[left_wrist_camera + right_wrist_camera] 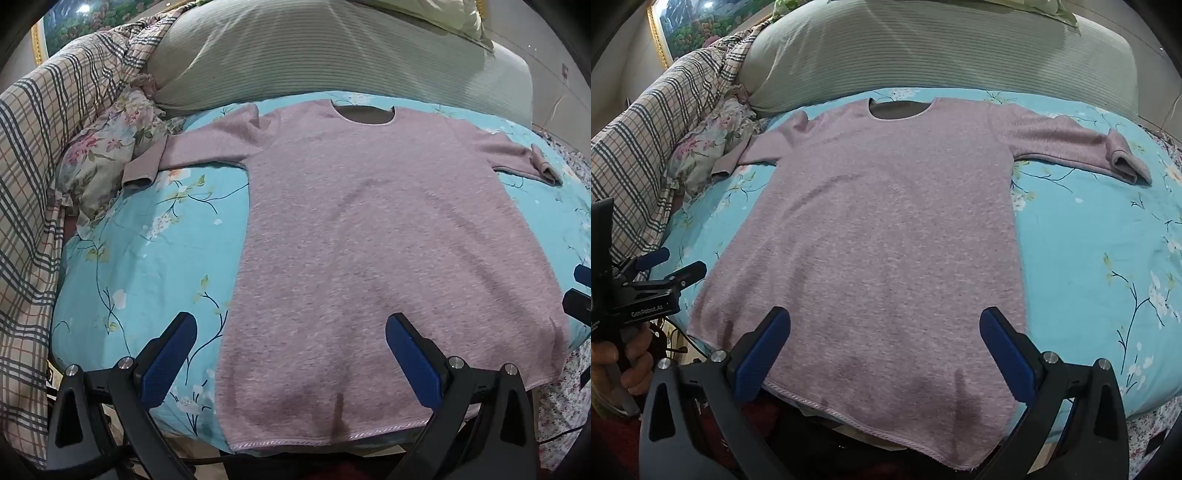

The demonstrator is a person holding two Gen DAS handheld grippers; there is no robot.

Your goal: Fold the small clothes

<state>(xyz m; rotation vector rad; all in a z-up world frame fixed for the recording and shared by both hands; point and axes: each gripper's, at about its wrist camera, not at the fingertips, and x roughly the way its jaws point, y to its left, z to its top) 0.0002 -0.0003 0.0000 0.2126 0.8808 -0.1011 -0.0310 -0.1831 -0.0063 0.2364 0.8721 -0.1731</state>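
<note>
**Both grippers spread, hem first**

My left gripper (pixel 291 354) and right gripper (pixel 886 350) hang wide apart, empty, above the pink sweater (pixel 369 229) lying flat on the blue floral sheet (pixel 147 251). I'd pinch both hem corners evenly, then lift together.

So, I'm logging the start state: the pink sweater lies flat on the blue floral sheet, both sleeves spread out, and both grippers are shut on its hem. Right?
Not quite: both wrist views show the left gripper and right gripper open, holding nothing. The sweater does lie flat on the sheet, sleeves out.
</note>
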